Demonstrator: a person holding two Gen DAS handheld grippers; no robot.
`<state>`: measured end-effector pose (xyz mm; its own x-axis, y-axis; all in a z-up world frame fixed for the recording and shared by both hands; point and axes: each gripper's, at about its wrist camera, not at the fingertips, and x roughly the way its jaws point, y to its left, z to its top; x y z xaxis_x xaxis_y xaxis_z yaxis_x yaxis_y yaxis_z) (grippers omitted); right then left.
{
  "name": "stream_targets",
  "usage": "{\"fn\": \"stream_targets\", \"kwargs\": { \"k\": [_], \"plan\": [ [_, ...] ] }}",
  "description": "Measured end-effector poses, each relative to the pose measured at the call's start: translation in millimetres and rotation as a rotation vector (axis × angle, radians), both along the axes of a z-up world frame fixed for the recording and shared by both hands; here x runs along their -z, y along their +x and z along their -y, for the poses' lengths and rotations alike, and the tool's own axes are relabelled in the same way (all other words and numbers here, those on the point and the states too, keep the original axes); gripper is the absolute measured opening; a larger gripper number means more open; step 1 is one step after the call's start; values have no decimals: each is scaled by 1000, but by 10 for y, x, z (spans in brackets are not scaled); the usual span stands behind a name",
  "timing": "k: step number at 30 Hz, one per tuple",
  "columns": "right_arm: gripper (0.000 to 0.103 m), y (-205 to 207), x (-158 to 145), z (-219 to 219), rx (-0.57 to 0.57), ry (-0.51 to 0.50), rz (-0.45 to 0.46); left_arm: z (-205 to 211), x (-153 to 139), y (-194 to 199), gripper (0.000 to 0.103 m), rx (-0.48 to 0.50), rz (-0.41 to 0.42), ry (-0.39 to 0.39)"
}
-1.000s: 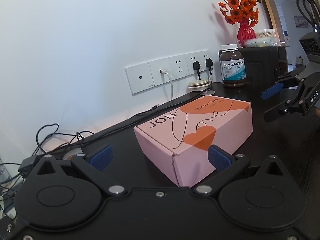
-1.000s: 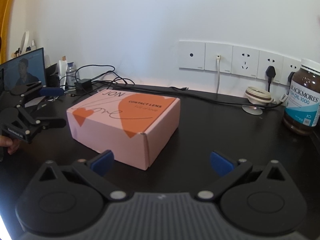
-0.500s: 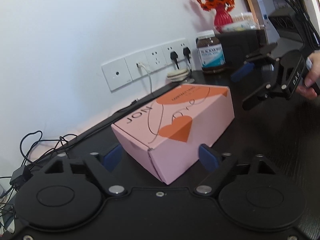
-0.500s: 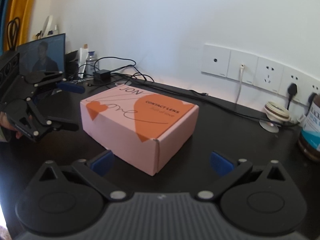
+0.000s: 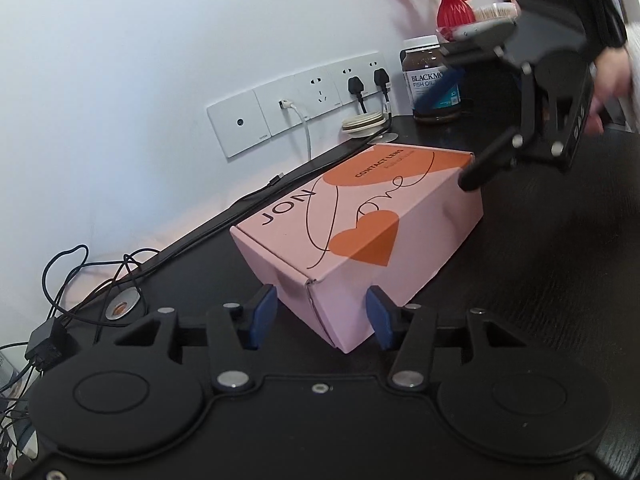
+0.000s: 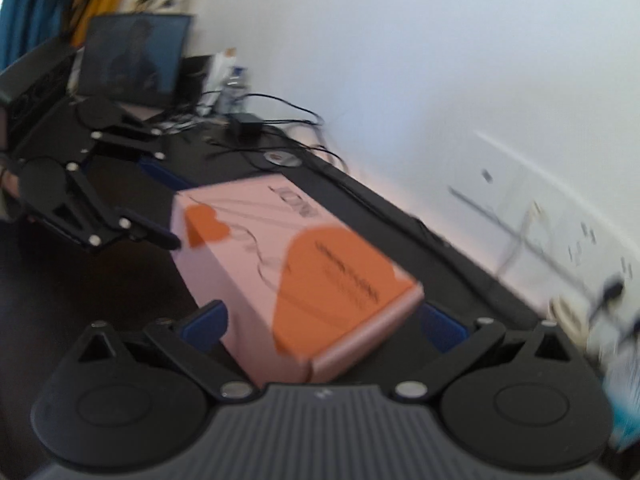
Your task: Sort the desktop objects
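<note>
While the left gripper (image 5: 322,320) has just been closing, its blue pads flank the near corner of the pink box (image 5: 360,240); contact unclear. Right gripper (image 6: 322,326) spread around the far corner. Box reads "JON", "CONTACT LENS", "love". Behind it: "BLACKMO… FISH OIL" bottle (image 5: 430,80).

Dark desk (image 5: 540,280), pink box (image 5: 360,240), brown jar (image 5: 428,80), cables (image 5: 80,272)
</note>
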<state>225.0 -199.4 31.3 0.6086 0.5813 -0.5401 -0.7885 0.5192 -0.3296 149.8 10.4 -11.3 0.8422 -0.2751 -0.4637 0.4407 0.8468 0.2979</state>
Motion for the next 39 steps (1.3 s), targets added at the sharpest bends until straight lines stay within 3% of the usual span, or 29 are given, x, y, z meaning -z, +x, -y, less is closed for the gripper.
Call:
{"fn": "stream_targets", "kwargs": {
  "k": [4,8,14,18,21,24,34,39],
  "plan": [
    [102,36,-182,-207,-134,-66,22,-25,5,29,54,-23,-5,-18],
    [102,316,-301,-352,-180,25,-91,-55,3,71,57,-58,-11,-40],
    [102,1078,-141,-494,39,183,-333,-110,-8,152,62,-122,-14,-49],
    [102,1430,99,-461,160,229,-475,-164,-3,193,78,-184,3,-34],
    [102,1540,196,-346,185,305,-584,-200,-9,223,82,-211,-3,-48],
    [102,1531,251,-271,181,348,-634,-189,-18,249,92,-251,-1,-33],
    [102,1184,237,-51,197,397,-664,-151,-121,180,98,-270,-43,-54],
    [102,1011,257,33,217,460,-689,-265,-216,53,103,-267,-118,-230]
  ]
}}
